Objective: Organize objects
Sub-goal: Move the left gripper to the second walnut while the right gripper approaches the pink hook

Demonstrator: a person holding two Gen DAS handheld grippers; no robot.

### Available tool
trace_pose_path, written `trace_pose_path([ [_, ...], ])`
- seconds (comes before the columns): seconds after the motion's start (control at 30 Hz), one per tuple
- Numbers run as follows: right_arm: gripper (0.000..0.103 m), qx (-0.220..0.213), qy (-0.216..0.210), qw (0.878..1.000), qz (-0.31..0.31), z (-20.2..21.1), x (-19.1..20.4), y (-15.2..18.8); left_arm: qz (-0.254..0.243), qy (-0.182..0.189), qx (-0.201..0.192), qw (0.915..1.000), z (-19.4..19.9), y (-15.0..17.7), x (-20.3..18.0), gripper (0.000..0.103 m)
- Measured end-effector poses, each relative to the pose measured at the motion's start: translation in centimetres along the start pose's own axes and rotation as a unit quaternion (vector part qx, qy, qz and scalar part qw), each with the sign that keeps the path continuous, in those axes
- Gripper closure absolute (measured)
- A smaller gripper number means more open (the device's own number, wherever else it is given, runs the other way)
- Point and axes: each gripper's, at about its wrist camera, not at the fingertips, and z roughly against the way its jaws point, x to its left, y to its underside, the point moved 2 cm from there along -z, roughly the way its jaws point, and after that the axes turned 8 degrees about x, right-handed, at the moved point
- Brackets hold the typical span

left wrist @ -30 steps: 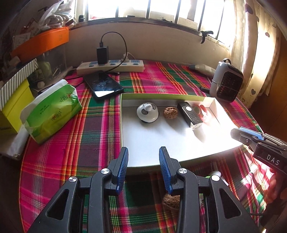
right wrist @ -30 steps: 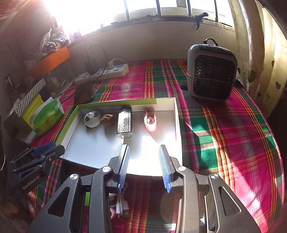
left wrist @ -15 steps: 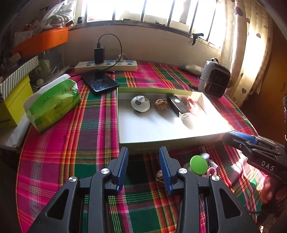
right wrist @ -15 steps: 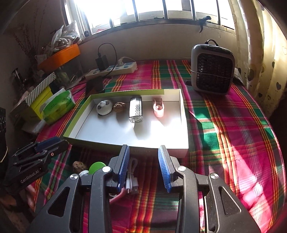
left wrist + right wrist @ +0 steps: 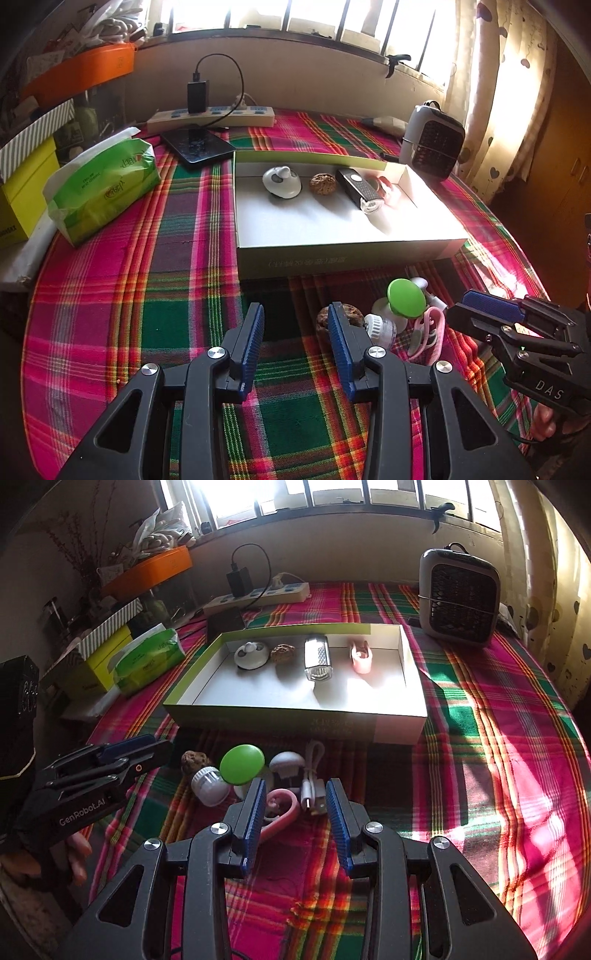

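- Since a second ago both cameras have pulled back from the box [image 5: 295,716]; it now sits in the middle of each view, and a cluster of loose items shows below it that was mostly hidden before.
- Left gripper [image 5: 295,325]: jaws spread, nothing between them. It hangs over bare plaid cloth [image 5: 147,295] at lower centre, its right finger just in front of a brown nut [image 5: 343,314].
- Right gripper [image 5: 295,801]: jaws spread, not pinching anything. The pink hook [image 5: 280,808] and the white cable [image 5: 312,775] lie on the cloth between and just beyond its fingertips.
- Done so far, as it looks: four things stand in a row along the box's far wall, from left to right a white round gadget [image 5: 251,653], a second nut [image 5: 282,651], a silver lamp-like thing [image 5: 317,657] and a pink clip [image 5: 360,657].
- Left to do: the loose cluster below the box. It holds the brown nut, a white brush head [image 5: 210,784], a green disc [image 5: 242,764], a white mushroom-shaped piece [image 5: 286,764], the pink hook and the cable.
- The cluster is tightly packed, so there may be more pieces underneath than can be told apart.
- The task seems under halfway: most of the box floor is still bare.
- Not part of the job, by the look of it: tissue pack [image 5: 103,192] at left, heater [image 5: 458,594] at upper right, power strip [image 5: 210,116] at the back.
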Motion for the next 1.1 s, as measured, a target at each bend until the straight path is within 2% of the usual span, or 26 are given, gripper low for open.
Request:
trace_pose_path([
  [0.43, 0.067, 0.017, -0.004, 1.0, 0.006, -1.5, 1.5, 0.8, -0.007, 0.012, 0.004, 0.9999, -0.7, -0.3, -0.1, 0.067],
  [0.57, 0.059, 0.021, -0.003, 1.0, 0.003, -1.9, 1.6, 0.8, -0.013, 0.014, 0.002, 0.9998, -0.8, -0.5, -0.3, 0.066],
  [0.63, 0.059, 0.024, -0.005, 1.0, 0.006, -2.2, 1.7, 0.8, -0.014, 0.017, 0.002, 0.9998, -0.8, -0.6, -0.4, 0.066],
  [0.93, 0.058, 0.024, 0.036, 0.999, 0.03, -2.1, 2.0, 0.9, -0.021, 0.025, 0.003, 0.9995, -0.8, -0.7, -0.5, 0.066],
  [1.1, 0.058, 0.025, 0.044, 0.998, 0.026, -1.9, 1.2, 1.1, -0.02, 0.021, 0.004, 0.9996, -0.7, -0.3, -0.1, 0.066],
])
